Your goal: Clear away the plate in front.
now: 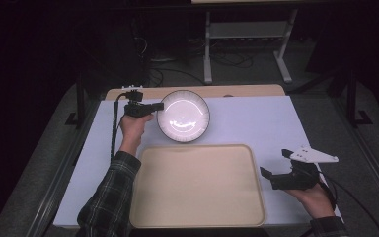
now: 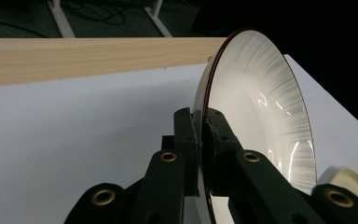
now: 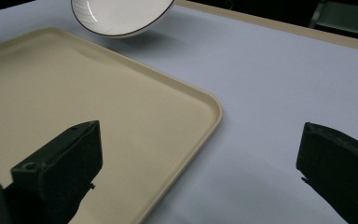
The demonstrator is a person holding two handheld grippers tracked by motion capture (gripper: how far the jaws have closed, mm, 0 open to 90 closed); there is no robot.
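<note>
A white plate (image 1: 183, 116) with a dark rim hangs clear of the table behind the tray, casting a shadow below it. My left gripper (image 1: 154, 106) is shut on the plate's left rim; in the left gripper view the plate (image 2: 261, 116) stands between the two jaws, which pinch its edge. The beige tray (image 1: 197, 185) lies at the front middle of the white table. My right gripper (image 1: 276, 165) is held just right of the tray, open, with nothing between its jaws. From the right gripper view the tray's corner (image 3: 205, 105) lies between the jaws and the plate (image 3: 121, 16) floats beyond.
The white table sheet (image 1: 261, 118) has a wooden strip (image 1: 246, 91) along its far edge. Behind it stand a desk frame's legs (image 1: 208, 54) and cables on the dark floor. The table's right edge runs close to my right hand.
</note>
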